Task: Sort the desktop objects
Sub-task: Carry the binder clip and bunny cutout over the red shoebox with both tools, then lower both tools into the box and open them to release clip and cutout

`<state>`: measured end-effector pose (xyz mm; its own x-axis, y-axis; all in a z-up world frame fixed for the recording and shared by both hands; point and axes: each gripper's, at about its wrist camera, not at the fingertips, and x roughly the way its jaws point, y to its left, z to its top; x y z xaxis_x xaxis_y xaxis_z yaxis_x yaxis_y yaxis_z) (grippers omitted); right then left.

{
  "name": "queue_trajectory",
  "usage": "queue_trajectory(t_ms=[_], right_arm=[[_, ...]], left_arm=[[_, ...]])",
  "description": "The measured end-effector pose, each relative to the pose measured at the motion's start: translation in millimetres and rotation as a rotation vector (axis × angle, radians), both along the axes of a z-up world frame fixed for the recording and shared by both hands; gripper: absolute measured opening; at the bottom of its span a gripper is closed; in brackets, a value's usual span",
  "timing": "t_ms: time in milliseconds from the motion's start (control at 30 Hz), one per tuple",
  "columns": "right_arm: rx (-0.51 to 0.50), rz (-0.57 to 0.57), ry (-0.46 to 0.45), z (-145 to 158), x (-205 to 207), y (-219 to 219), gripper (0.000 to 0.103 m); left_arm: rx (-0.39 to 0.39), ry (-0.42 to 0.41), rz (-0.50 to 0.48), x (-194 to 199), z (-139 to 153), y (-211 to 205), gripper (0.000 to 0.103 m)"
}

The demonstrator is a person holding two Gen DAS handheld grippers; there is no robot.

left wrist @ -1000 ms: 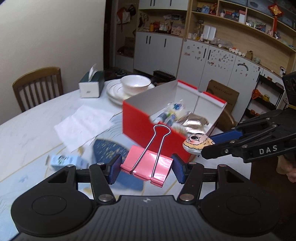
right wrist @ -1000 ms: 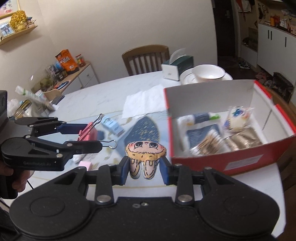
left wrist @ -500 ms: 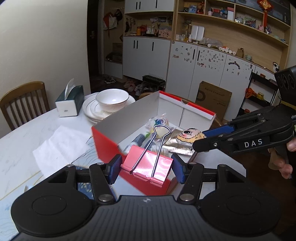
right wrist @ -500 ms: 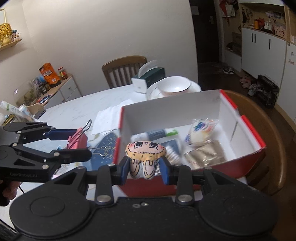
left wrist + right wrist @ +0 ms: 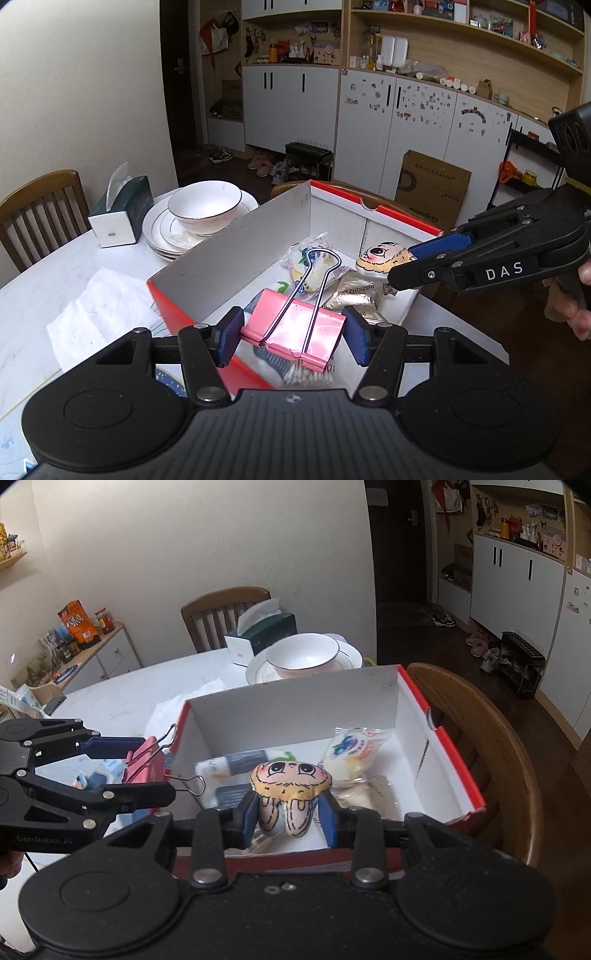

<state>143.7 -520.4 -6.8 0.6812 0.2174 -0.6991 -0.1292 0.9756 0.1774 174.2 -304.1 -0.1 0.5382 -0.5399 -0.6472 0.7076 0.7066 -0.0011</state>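
Observation:
My left gripper is shut on a large pink binder clip, held over the open red box with white inner walls. My right gripper is shut on a small plush doll with a drawn face, also above the box. In the left wrist view the doll shows at the right gripper's tip. The right wrist view has the left gripper with the clip at the box's left wall. Snack packets, a tube and cotton swabs lie inside the box.
A white bowl on stacked plates and a tissue box stand on the white table beyond the box. A paper napkin lies left of it. Wooden chairs stand at the table's edge, cabinets behind.
Both grippers have travelled across the table toward the red box with their loads and now hang over its inside. Neither grip has altered.

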Motion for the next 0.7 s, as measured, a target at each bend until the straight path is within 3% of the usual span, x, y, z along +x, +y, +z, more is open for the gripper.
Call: queue_trajectory(t_ms=[433,700], right_arm=[[-0.046,0.045,0.079,-20.7,42.2,-22.9,0.034],[-0.102,0.153,0.151,-39.0,66.6,-21.1,0.034]], left_arm=[[0.055,0.048,-0.009,27.0,-21.4,-43.6,0.057],[0.104,0.075,-0.023,41.0,-36.3,-62.1,0.057]])
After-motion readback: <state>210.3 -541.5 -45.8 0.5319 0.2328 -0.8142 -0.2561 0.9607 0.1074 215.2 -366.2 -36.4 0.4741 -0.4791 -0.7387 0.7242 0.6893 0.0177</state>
